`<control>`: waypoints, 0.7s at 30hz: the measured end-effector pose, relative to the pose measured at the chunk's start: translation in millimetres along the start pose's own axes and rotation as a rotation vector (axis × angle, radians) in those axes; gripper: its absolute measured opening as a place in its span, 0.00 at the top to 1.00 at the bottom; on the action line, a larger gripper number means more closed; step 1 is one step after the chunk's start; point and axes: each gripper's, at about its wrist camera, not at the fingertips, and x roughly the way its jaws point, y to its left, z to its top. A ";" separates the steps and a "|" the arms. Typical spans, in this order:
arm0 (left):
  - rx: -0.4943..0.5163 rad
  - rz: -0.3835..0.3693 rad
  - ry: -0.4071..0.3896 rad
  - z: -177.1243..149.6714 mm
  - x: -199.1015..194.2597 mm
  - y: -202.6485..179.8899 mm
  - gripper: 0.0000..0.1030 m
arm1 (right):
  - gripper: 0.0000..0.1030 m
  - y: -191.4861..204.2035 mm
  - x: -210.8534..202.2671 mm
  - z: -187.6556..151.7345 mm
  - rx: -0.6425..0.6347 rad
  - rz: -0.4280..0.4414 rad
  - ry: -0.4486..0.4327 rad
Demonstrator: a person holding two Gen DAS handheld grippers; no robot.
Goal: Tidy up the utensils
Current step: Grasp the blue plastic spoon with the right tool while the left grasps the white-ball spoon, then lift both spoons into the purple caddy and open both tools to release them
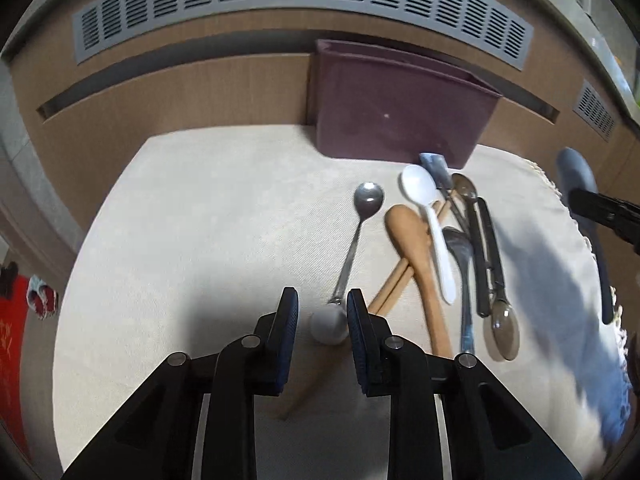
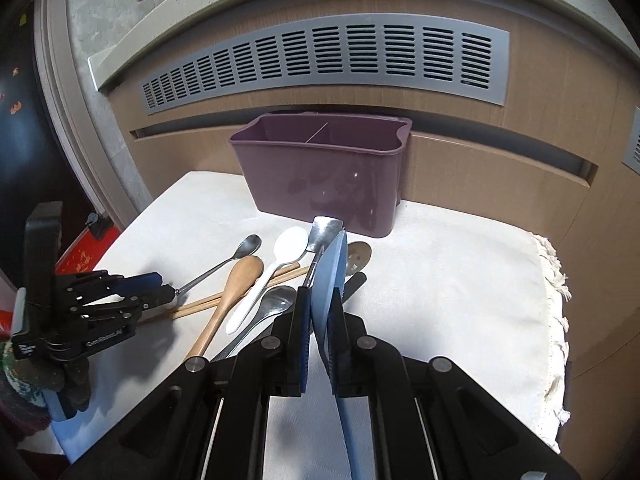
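Note:
A purple two-compartment utensil bin [image 2: 324, 184] stands at the back of the cloth-covered table; it also shows in the left wrist view [image 1: 396, 108]. Several utensils lie in a pile in front of it: a steel spoon with a white ball end [image 1: 362, 216], a wooden spoon [image 1: 416, 252], a white plastic spoon [image 1: 428, 216], wooden chopsticks [image 1: 394, 284] and dark-handled spoons [image 1: 486, 256]. My left gripper [image 1: 322, 308] is open, its fingers either side of the white ball end [image 1: 329, 324]. My right gripper [image 2: 319, 312] is shut on a blue spatula [image 2: 330, 280], held above the pile.
The white cloth [image 2: 460, 300] covers the table, with a fringed edge at the right [image 2: 556, 280]. A wooden panel with a grey vent grille [image 2: 320, 60] rises behind the bin. A red item [image 1: 12, 344] lies on the floor to the left.

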 end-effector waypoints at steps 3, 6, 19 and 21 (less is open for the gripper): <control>-0.006 -0.010 0.031 -0.9 7.9 2.4 0.75 | 0.94 -0.4 -1.6 0.7 0.007 -0.004 -0.009; -0.005 -0.008 0.036 -2.2 9.7 3.1 0.78 | 0.94 3.2 -0.8 2.9 0.003 -0.013 -0.015; 0.119 -0.029 -0.354 114.0 -105.7 -10.2 0.78 | 0.94 -1.3 -31.3 53.0 0.005 0.008 -0.170; 0.105 -0.074 -0.396 147.9 -122.8 -8.1 0.78 | 0.94 -2.3 -45.6 80.6 -0.008 0.017 -0.234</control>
